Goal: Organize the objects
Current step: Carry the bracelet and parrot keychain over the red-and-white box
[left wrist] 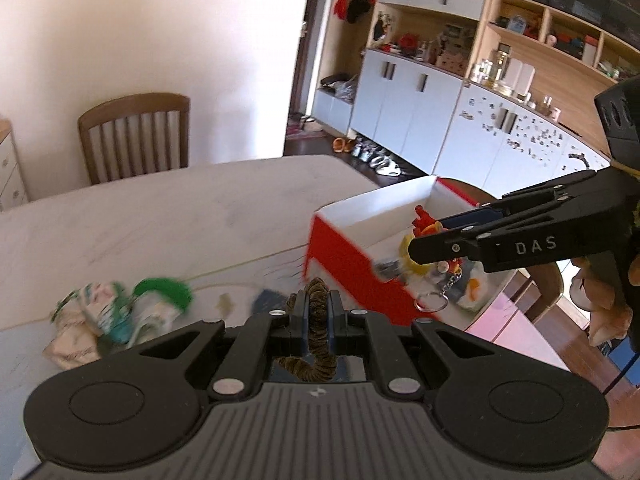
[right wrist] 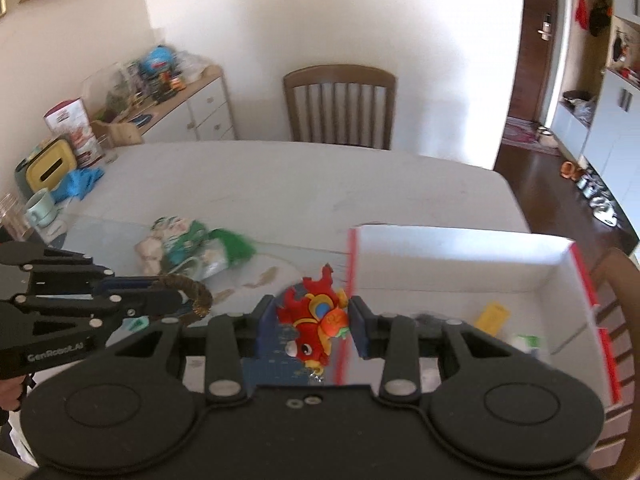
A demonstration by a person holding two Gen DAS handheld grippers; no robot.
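Observation:
My left gripper (left wrist: 318,304) is shut on a brown patterned hair band (left wrist: 317,320), held above the table; the band also shows in the right wrist view (right wrist: 198,292). My right gripper (right wrist: 314,316) is shut on a red and yellow plush keychain toy (right wrist: 314,320), held over the left wall of the red and white box (right wrist: 460,264). In the left wrist view the toy (left wrist: 424,224) and its key ring (left wrist: 428,302) hang over the box (left wrist: 344,252). The box holds several small items, among them a yellow card (right wrist: 492,316).
A pile of packets with a green tassel (right wrist: 188,248) lies on the white table (right wrist: 280,184). A mug (right wrist: 40,208), blue gloves (right wrist: 80,184) and a yellow box (right wrist: 50,166) stand at the table's far left. Wooden chairs (right wrist: 340,108) stand around it.

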